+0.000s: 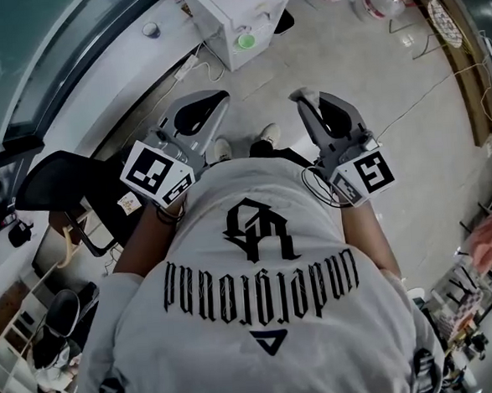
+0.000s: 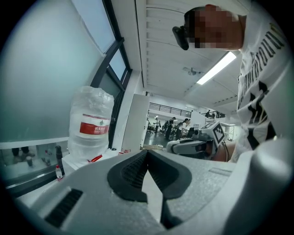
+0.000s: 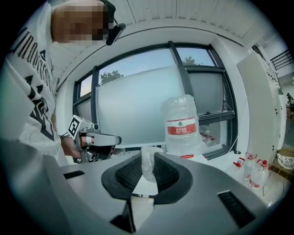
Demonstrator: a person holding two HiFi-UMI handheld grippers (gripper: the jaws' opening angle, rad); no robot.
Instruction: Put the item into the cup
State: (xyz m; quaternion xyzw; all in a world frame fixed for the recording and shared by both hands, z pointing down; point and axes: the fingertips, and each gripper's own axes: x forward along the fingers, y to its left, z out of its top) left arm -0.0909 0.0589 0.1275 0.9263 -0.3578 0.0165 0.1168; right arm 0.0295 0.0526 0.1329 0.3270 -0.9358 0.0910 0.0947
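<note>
Both claws are held out in front of the person, above a pale grey floor [image 1: 363, 66]. The person's white T-shirt with black print [image 1: 260, 283] fills the lower half of the head view.

Left claw [image 2: 147, 152]: clenched. The black ribbed pads meet at their tips with nothing between them. It points roughly level.

Right claw [image 3: 148, 158]: clenched on the item, a crumpled piece of translucent white plastic [image 3: 148, 165]. The item stands upright between the two black pads, and its top pokes just above their tips. It is held in the air and rests on nothing.

- Each claw shows up in the other's view: the right one, with its marker cube, at the side of the left gripper view, and the left one, gripped by a hand, in the right gripper view. They are side by side and apart.
- A large clear plastic water jug with a red label [image 3: 184, 124] stands upright on a white tabletop [image 3: 216, 158] by the frosted window [image 3: 133, 110], beyond both claws.
- Small clear bottles with red caps [image 3: 257, 174] stand low to the right of the jug.
- A small round green thing [image 1: 245, 41] sits on a white cabinet [image 1: 233, 12]. It is too small to tell what it is.
- A black chair [image 1: 69, 183] is on the person's left.
</note>
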